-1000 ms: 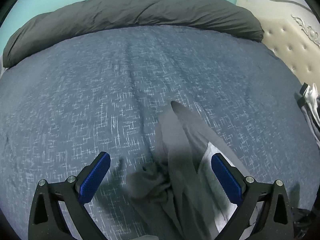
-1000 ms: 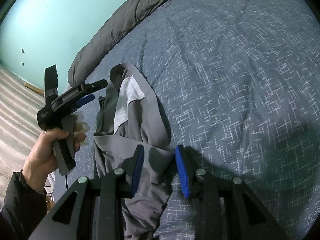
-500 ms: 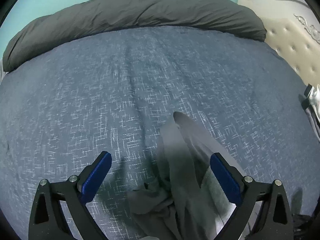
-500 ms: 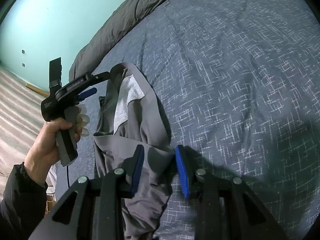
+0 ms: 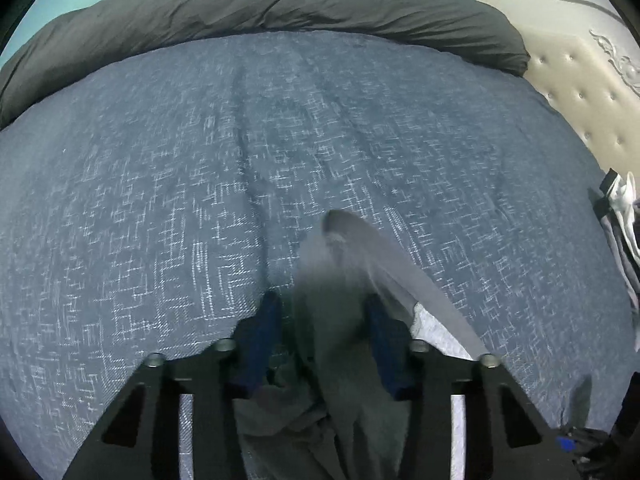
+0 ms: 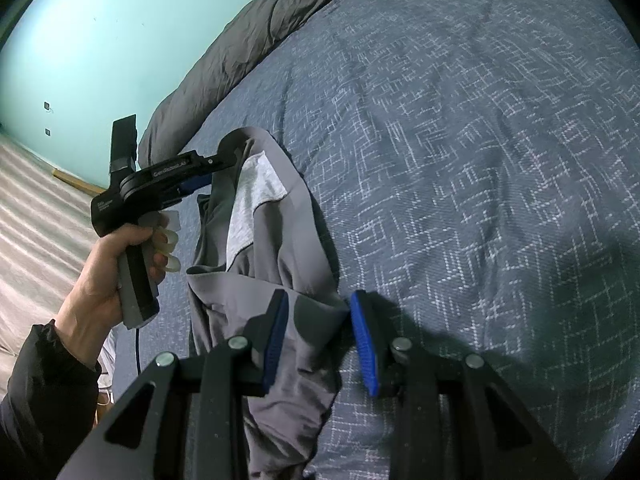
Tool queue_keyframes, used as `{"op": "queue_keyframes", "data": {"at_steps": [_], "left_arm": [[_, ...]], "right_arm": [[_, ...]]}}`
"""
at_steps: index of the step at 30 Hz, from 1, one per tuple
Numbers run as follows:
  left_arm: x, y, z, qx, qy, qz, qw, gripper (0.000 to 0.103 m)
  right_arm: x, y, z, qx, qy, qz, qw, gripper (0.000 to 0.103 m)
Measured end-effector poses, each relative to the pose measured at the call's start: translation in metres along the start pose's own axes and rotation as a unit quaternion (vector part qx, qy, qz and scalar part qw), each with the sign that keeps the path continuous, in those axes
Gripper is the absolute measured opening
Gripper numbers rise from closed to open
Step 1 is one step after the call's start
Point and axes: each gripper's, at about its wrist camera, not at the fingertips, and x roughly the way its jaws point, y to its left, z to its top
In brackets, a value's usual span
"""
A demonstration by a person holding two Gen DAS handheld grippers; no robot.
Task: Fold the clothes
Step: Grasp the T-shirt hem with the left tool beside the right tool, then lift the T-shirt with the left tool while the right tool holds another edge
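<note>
A grey garment (image 6: pixel 276 280) with a pale grey panel lies bunched in a long strip on the blue patterned bedspread (image 6: pixel 480 160), close to the near edge of the bed and running away from it towards the middle. The left gripper (image 5: pixel 324 336) has its blue pads drawn in around a raised fold of the cloth, with fabric filling the gap between them; the picture is blurred there, so I cannot tell whether the pads actually pinch it. From the other side, that same gripper is seen in a person's hand (image 6: pixel 108 280), dark sleeve at the wrist, its tip at the far end of the garment. The right gripper (image 6: pixel 320 340) sits low at the nearer end, its jaws part-way open with a fold of grey cloth lying between the pads and a clear gap on the right side. A dark grey duvet (image 5: pixel 260 4) is rolled along the far edge of the bed, against a turquoise wall (image 6: pixel 100 40).
</note>
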Motion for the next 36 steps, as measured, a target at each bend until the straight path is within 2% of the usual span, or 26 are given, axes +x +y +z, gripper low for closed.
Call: {"op": "queue_keyframes", "data": {"at_steps": [4, 7, 10, 12, 15, 20, 26, 36], "left_arm": [[-0.005, -0.005, -0.001, 0.010, -0.004, -0.003, 0.9999, 0.016], [-0.015, -0.005, 0.000, 0.015, -0.013, 0.000, 0.9998, 0.010], [-0.033, -0.001, -0.001, 0.015, -0.022, 0.007, 0.9996, 0.007], [-0.046, 0.003, -0.002, 0.015, -0.029, 0.012, 0.9994, 0.007], [-0.066, 0.009, -0.004, 0.015, -0.038, 0.018, 0.9990, 0.006], [-0.108, 0.019, -0.011, 0.013, -0.058, 0.031, 0.9978, 0.005], [-0.179, 0.032, -0.023, -0.002, -0.087, 0.043, 0.9953, 0.005], [-0.313, 0.047, -0.074, -0.020, -0.134, 0.054, 0.9894, 0.005]], "right_arm": [[0.005, 0.001, 0.000, -0.003, 0.003, -0.003, 1.000, 0.032], [0.010, 0.004, 0.001, -0.009, 0.003, -0.009, 1.000, 0.032], [0.016, 0.006, 0.001, -0.017, 0.007, -0.012, 1.000, 0.032], [0.018, 0.010, 0.000, -0.029, 0.011, -0.013, 0.999, 0.013], [0.022, 0.016, -0.002, -0.047, 0.017, -0.013, 0.999, 0.005], [0.017, 0.025, -0.001, -0.057, 0.004, 0.003, 0.998, 0.005], [-0.022, 0.040, 0.016, -0.074, -0.056, 0.030, 0.995, 0.005], [-0.086, 0.087, 0.021, -0.134, -0.116, 0.099, 0.979, 0.005]]}}
